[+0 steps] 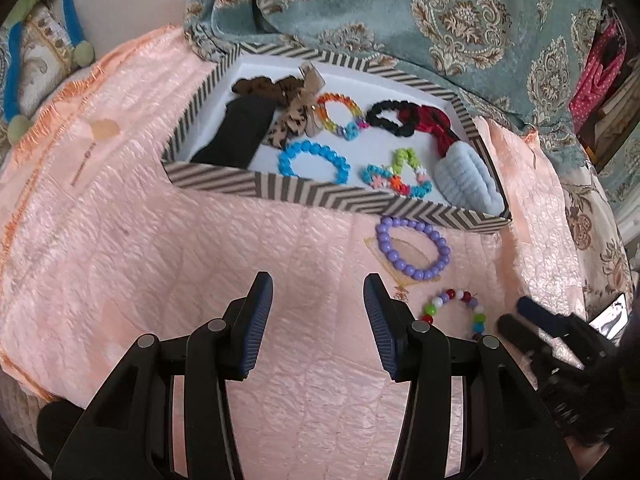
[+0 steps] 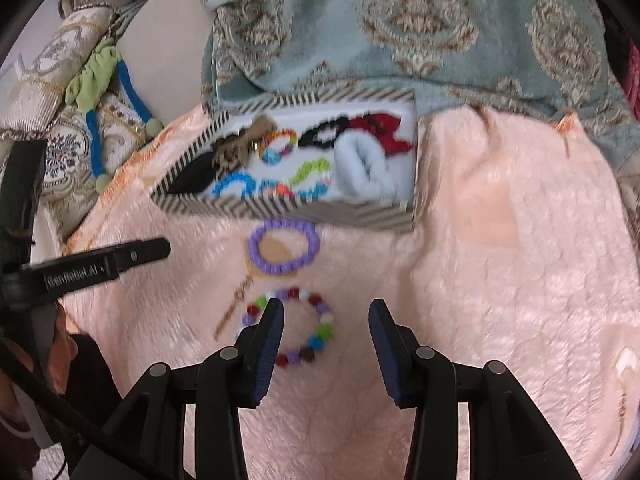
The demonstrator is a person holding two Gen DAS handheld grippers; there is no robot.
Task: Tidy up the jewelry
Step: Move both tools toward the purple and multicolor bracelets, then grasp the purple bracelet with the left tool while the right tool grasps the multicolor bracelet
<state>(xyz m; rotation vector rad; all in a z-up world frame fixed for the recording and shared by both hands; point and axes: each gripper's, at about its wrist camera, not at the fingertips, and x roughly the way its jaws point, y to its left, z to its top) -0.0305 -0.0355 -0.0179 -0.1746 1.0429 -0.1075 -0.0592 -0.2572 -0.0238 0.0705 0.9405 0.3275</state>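
A striped box (image 1: 320, 196) (image 2: 280, 206) lies on a pink quilt and holds bead bracelets, scrunchies and hair bands. In front of it on the quilt rests a purple bead bracelet (image 1: 412, 248) (image 2: 283, 246). Nearer lies a multicoloured bead bracelet (image 1: 456, 312) (image 2: 316, 336). My left gripper (image 1: 318, 292) hovers open over bare quilt, left of both bracelets. My right gripper (image 2: 326, 316) is open, its left finger (image 2: 268, 336) overlapping the multicoloured bracelet's left side and the bracelet's right side lying in the gap. The right gripper also shows at the left wrist view's right edge (image 1: 520, 316).
A teal patterned blanket (image 1: 440, 20) (image 2: 400, 20) is heaped behind the box. A blue and green cord (image 1: 68, 12) (image 2: 96, 128) lies on a cushion at the far left. The pink quilt (image 1: 160, 260) (image 2: 500, 280) spreads widely around the grippers. A dotted pink cloth (image 1: 596, 76) hangs at the right.
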